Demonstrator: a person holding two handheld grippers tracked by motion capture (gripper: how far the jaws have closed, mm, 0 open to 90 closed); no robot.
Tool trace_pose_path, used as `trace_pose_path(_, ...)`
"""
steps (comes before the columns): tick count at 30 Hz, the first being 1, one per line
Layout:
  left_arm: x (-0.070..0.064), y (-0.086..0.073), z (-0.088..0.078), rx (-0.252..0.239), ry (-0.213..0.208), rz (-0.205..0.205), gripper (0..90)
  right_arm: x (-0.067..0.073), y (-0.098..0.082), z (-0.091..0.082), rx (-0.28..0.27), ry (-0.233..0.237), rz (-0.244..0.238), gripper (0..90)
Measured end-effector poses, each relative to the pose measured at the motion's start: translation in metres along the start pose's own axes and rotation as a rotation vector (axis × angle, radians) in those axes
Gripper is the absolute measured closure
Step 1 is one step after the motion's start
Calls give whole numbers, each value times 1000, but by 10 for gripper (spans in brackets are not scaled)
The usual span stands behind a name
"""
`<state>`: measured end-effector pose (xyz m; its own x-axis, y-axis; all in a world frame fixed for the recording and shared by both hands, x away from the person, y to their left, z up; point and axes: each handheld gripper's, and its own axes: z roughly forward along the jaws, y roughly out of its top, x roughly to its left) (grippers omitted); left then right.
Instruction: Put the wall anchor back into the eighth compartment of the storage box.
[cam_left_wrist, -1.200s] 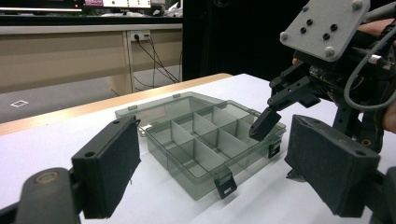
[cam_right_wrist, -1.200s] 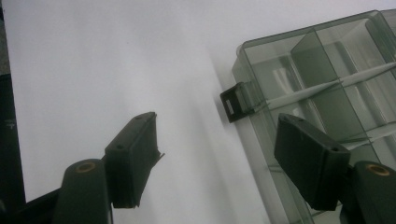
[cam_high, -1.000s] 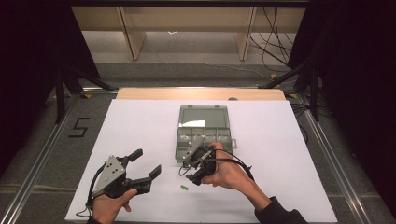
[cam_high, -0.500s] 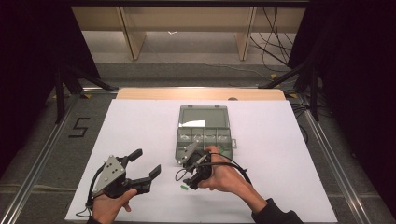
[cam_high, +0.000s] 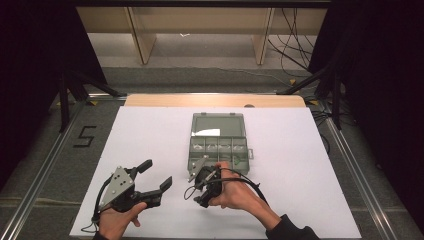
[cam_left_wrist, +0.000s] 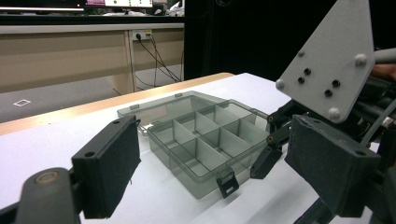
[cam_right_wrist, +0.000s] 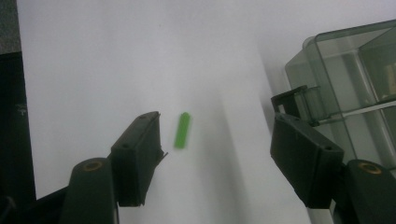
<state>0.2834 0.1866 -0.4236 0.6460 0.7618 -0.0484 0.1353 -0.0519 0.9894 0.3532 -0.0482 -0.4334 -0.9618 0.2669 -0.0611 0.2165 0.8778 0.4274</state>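
Observation:
A small green stick (cam_right_wrist: 182, 130) lies on the white table sheet. My right gripper (cam_right_wrist: 217, 123) hangs over it, open; the stick lies between the jaws, near the left one, untouched, and the jaws have just been closing a little. In the high view the right gripper (cam_high: 200, 192) points down in front of the open grey compartment box (cam_high: 218, 147). My left gripper (cam_high: 156, 174) stands open and empty at the near left. Its own view looks past its jaws (cam_left_wrist: 215, 140) at the box (cam_left_wrist: 205, 140) and the right gripper's grey plate (cam_left_wrist: 331, 60).
The box corner and its black latch (cam_right_wrist: 292, 100) sit just right of the right gripper's jaws. The box lid (cam_high: 218, 124) lies flat behind the compartments. A wooden strip (cam_high: 215, 100) runs along the table's far edge.
The right hand has moved from the box's front edge towards the near left and come down over the green stick. The left gripper has stayed where it was.

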Motion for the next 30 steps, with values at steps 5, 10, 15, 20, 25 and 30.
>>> trace_pose_path(5,0,0,0,0,1,0,166,1,0,7,14,8,-10,361)
trace_pose_path(10,0,0,0,0,3,0,166,6,0,14,31,30,-18,411)
trace_pose_path(15,0,0,0,3,5,6,167,9,0,21,44,39,-34,456)
trace_pose_path(20,0,0,0,3,6,4,166,11,0,26,60,47,-41,516)
trace_pose_path(25,0,0,0,3,5,4,166,12,0,31,76,50,-49,593)
trace_pose_path(30,0,0,0,3,6,3,166,11,-1,33,81,54,-51,651)
